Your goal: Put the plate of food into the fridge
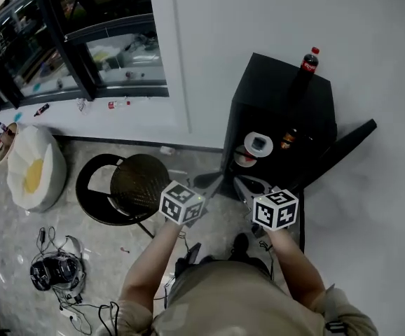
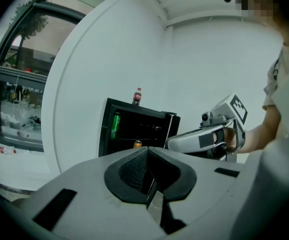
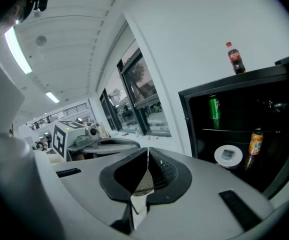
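**A:** White round plate of food (image 3: 228,155), location?
**B:** Inside the open black mini fridge (image 1: 279,89), just beside an orange drink bottle (image 3: 255,142), under the shelf carrying a green can (image 3: 214,107).
**A:** Jaws?
**B:** Left gripper (image 2: 147,171): pads pressed together, nothing between them. Right gripper (image 3: 145,176): same, closed and empty. Both held in front of the fridge, apart from it.

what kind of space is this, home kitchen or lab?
Probably a lab or office corner, not a kitchen: a black mini fridge stands open on the floor by a bare white wall, and loose cables lie on the floor.
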Tool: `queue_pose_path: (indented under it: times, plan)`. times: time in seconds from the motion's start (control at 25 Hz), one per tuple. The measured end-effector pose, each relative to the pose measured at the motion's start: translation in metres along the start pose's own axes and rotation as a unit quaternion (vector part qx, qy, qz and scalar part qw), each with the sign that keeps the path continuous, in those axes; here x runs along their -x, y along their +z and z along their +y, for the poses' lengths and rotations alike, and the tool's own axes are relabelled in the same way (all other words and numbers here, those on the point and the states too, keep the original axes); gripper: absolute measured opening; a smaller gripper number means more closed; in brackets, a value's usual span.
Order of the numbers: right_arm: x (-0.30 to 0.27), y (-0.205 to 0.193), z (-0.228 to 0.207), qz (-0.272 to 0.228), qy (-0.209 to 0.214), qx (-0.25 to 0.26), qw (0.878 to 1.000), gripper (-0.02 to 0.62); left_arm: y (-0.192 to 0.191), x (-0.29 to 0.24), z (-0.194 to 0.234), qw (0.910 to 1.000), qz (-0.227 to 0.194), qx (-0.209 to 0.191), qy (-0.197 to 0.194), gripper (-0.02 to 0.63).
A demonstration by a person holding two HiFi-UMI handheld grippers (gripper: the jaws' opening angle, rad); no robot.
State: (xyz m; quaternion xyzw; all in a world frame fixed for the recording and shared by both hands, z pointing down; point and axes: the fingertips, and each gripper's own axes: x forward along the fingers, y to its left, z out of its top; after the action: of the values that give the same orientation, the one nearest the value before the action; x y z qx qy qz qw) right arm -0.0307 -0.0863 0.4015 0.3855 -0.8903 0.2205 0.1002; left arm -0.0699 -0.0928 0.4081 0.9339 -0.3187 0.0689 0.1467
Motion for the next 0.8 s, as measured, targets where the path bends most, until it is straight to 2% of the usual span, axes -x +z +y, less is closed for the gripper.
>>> queue_pose_path:
  times: [0.24, 0.4, 0.8]
  plan:
    - [0.018, 0.008, 0.003, -0.015, -0.025, 0.021, 0.999, 0.025, 0.011, 0.007, -0.01, 0.9997, -0.016, -0.015, -0.01, 0.011]
    - [0.032, 0.003, 0.003, -0.014, -0.066, 0.035, 0.997, 0.025, 0.013, 0.013, -0.02, 0.9992, -0.02, -0.027, -0.021, 0.011]
    - [0.055, -0.004, 0.027, -0.029, -0.116, 0.054, 0.991, 0.025, 0.011, 0.032, -0.043, 0.9973, -0.029, -0.043, -0.052, 0.011]
